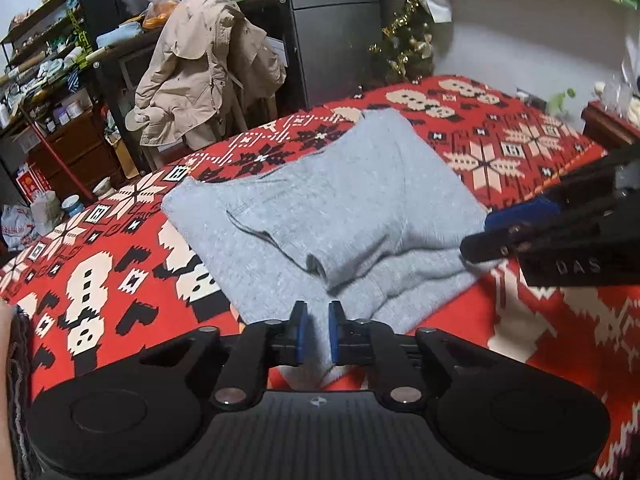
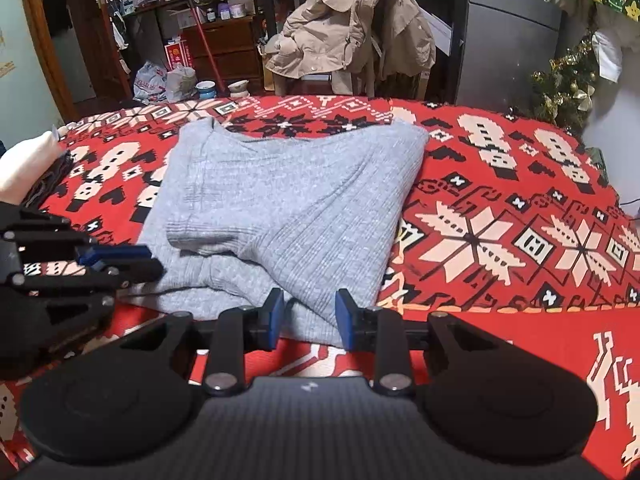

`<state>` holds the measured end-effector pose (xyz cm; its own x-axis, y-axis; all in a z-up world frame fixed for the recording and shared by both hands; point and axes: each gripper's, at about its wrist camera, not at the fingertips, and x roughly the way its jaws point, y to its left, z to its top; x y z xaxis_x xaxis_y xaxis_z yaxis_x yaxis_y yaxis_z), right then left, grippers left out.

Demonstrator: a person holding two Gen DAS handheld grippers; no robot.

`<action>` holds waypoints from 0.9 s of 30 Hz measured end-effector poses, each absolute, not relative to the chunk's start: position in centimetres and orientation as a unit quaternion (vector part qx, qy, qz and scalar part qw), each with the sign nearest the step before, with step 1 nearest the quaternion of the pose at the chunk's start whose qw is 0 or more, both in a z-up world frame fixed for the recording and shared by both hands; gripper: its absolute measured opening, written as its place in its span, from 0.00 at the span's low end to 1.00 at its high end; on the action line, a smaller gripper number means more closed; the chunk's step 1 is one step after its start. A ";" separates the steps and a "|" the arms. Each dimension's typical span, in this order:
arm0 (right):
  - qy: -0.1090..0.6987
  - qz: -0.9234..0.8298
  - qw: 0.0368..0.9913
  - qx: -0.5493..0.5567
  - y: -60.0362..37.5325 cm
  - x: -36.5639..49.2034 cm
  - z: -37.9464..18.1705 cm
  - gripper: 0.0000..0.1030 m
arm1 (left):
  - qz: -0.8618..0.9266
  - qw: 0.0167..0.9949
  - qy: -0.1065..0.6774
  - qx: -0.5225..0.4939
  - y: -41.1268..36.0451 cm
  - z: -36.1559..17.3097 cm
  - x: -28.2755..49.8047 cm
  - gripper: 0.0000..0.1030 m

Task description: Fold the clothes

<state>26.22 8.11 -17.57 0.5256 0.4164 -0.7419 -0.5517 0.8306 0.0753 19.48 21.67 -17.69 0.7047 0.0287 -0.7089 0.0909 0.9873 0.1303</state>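
left gripper [image 1: 318, 330]: low at the sweater's near edge, jaws a small gap apart, holding nothing
right gripper [image 2: 310, 320]: same edge, jaws wider apart, fabric between but not pinched
grey sweater [image 2: 280, 208]: partly folded, lying mid-blanket
surface: red snowflake blanket [image 2: 520, 184]
room: beige jacket [image 2: 352, 28] draped behind, small Christmas tree [image 2: 564, 84]

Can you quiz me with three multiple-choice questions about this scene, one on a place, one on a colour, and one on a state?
1. Where does the grey sweater lie?
A. on the red patterned blanket
B. on the chair
C. on the floor

2. What colour are the pads of the right gripper?
A. red
B. blue
C. white

3. How is the left gripper?
A. clamped on the sweater
B. open, holding nothing
C. holding the beige coat

Answers: 1 A, blanket shows on all sides; 2 B, blue inner faces; 3 B, a gap shows between its fingers.
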 end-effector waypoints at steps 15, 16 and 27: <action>0.378 0.333 0.857 -0.109 9.8 27.6 -15.0 0.30 | -0.026 0.925 0.378 0.015 21.7 -17.0 19.4 0.01; 0.378 0.343 0.853 -0.108 10.0 28.2 -14.6 0.30 | -0.022 0.924 0.382 -0.002 21.8 -17.1 19.4 0.01; 0.383 0.444 0.795 -0.155 18.3 34.3 -14.1 0.30 | 0.004 0.911 0.392 -0.129 23.1 -18.4 19.0 0.01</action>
<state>34.32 18.31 -14.09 0.3135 0.5867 -0.7467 -0.8246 0.5581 0.0923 18.99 23.14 -18.45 0.6931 -0.0935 -0.7147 -0.1089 0.9666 -0.2321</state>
